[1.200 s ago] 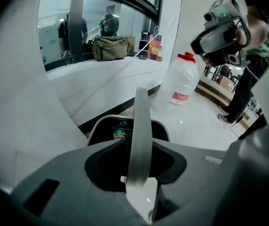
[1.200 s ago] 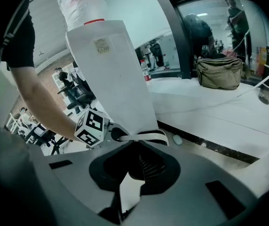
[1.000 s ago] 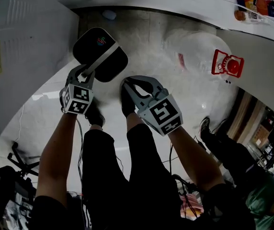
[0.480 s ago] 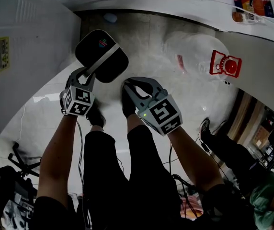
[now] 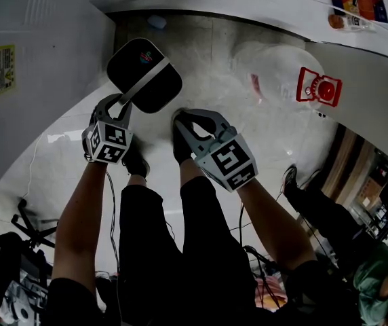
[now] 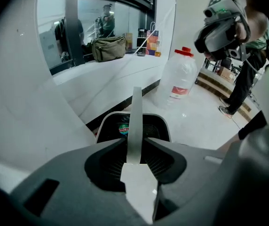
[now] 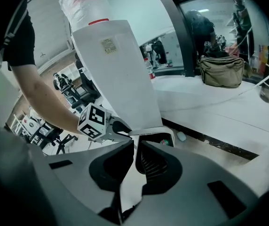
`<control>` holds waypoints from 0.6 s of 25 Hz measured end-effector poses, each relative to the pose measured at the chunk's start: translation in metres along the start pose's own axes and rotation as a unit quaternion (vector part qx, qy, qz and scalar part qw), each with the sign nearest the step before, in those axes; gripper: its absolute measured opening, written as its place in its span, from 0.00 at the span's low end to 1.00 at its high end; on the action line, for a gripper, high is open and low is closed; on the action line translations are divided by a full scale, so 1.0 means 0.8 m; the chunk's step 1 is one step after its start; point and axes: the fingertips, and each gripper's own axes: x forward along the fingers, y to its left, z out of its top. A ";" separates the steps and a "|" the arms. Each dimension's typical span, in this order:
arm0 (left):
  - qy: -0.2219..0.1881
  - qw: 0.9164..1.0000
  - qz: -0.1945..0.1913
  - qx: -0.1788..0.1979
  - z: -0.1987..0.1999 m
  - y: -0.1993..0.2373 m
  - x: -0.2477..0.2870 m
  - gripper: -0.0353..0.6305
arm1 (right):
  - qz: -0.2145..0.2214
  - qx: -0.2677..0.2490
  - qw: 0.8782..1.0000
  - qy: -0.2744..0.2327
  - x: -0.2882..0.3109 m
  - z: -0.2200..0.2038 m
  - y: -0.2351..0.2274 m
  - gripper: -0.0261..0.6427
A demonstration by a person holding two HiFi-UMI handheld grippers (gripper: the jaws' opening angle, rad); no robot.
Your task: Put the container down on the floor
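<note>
The container [image 5: 144,75] is a black bin with a grey rim and a grey strap handle [image 5: 140,87], and it hangs tilted above the pale floor. My left gripper [image 5: 117,107] is shut on that handle; in the left gripper view the handle [image 6: 135,126] runs up between the jaws to the container [image 6: 144,128]. My right gripper [image 5: 179,119] is shut just below the container's near rim, and I cannot tell whether they touch. In the right gripper view the container [image 7: 155,147] sits right beyond the nearly touching jaws, and the left gripper [image 7: 118,126] is to its left.
A large clear water bottle [image 5: 275,73] with a red cap [image 5: 319,90] stands on the floor to the right. A tall white cabinet [image 5: 24,73] is at the left. A white ledge [image 6: 120,74] carries a bag. My shoes [image 5: 134,161] are underneath. Another person [image 6: 249,74] stands at the right.
The container and my left gripper have drifted slightly up and left in the head view. My right gripper has barely moved.
</note>
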 end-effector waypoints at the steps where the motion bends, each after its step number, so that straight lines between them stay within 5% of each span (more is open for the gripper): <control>1: 0.000 1.000 -0.001 0.000 0.001 0.000 -0.002 0.24 | 0.001 0.000 1.000 0.000 -0.001 0.000 0.001 0.06; 15: -0.015 1.000 0.007 -0.001 0.038 0.009 -0.080 0.24 | -0.002 -0.013 1.000 -0.018 -0.047 0.054 0.019 0.06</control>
